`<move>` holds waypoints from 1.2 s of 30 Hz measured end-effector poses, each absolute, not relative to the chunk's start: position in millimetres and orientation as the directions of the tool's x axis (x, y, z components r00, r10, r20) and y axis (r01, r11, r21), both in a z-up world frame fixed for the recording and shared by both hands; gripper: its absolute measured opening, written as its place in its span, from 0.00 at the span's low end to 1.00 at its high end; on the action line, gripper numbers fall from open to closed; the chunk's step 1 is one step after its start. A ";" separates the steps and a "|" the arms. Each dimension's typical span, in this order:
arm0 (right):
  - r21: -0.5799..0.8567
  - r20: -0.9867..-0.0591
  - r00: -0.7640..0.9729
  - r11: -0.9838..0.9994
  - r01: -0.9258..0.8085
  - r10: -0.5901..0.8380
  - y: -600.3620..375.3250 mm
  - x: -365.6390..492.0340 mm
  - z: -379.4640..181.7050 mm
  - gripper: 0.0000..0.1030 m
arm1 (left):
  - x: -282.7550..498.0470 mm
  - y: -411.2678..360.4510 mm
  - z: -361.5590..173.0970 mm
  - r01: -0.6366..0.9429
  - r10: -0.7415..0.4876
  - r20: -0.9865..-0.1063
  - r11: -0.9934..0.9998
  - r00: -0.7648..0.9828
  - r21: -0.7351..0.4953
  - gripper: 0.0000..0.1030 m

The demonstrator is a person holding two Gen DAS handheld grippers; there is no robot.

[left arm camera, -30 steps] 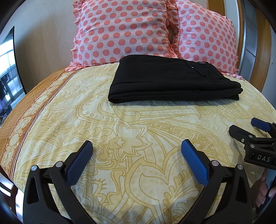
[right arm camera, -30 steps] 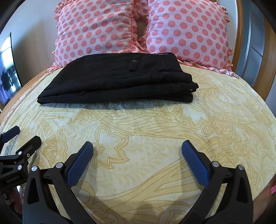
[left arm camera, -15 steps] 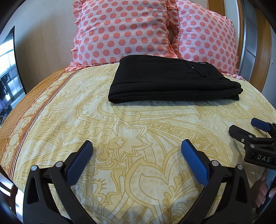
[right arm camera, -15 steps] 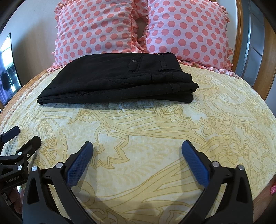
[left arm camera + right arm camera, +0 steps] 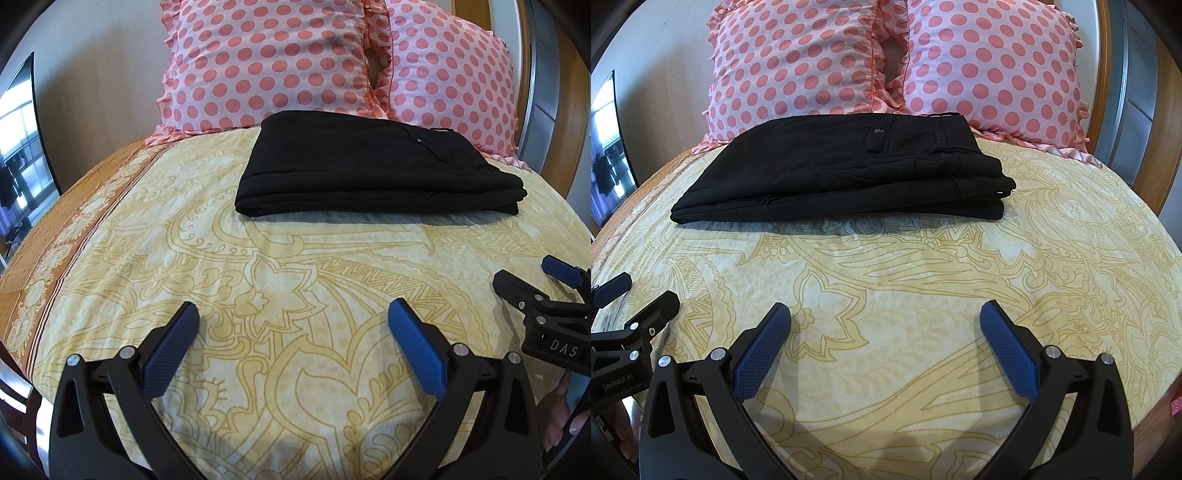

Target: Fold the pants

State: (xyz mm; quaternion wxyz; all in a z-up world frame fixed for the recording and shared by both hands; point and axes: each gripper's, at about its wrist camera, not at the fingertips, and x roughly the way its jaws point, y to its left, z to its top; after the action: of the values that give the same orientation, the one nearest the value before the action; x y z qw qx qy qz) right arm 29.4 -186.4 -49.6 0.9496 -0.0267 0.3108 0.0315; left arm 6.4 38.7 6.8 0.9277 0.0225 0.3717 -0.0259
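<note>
Black pants point(image 5: 369, 173) lie folded in a flat stack on the yellow patterned bed cover, just in front of the pillows; they also show in the right wrist view point(image 5: 849, 173), with the waistband and a buttoned pocket at the right end. My left gripper point(image 5: 293, 321) is open and empty, low over the cover, well short of the pants. My right gripper point(image 5: 884, 321) is open and empty too, beside the left one. Each gripper shows at the edge of the other's view.
Two pink polka-dot pillows point(image 5: 280, 62) point(image 5: 990, 66) lean against the headboard behind the pants. The bed cover point(image 5: 295, 266) has an orange border on the left. A wooden bed frame and door point(image 5: 1137, 92) stand at the right. A window point(image 5: 18, 147) is at the far left.
</note>
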 end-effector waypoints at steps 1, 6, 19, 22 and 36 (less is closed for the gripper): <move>-0.031 -0.592 0.805 0.997 -0.077 0.043 -186.5 29.4 -49.6 0.99 | 7.2 39.1 7.1 0.065 -0.032 -0.693 0.998 0.720 0.021 0.98; -0.031 -0.592 0.805 0.997 -0.077 0.044 -186.7 29.5 -49.6 0.99 | 7.6 37.7 6.8 0.067 -0.035 -0.693 0.998 0.720 0.019 0.98; -0.031 -0.592 0.805 0.996 -0.078 0.044 -186.9 29.3 -49.8 0.99 | 6.4 36.9 5.2 0.073 -0.042 -0.683 0.997 0.729 0.016 0.98; -0.031 -0.591 0.805 0.996 -0.078 0.045 -187.1 29.5 -49.6 0.99 | 6.3 37.0 5.3 0.074 -0.043 -0.683 0.997 0.730 0.016 0.98; -0.032 -0.591 0.805 0.996 -0.079 0.045 -187.1 29.4 -49.7 0.99 | 7.0 38.5 7.2 0.081 -0.049 -0.672 0.997 0.739 0.017 0.98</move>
State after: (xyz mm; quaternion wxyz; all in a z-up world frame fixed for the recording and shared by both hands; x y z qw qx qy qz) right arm 29.4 -187.1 -49.7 0.9497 -0.0272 0.3104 0.0324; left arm 7.0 38.5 7.2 0.9322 0.0225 0.3596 -0.0348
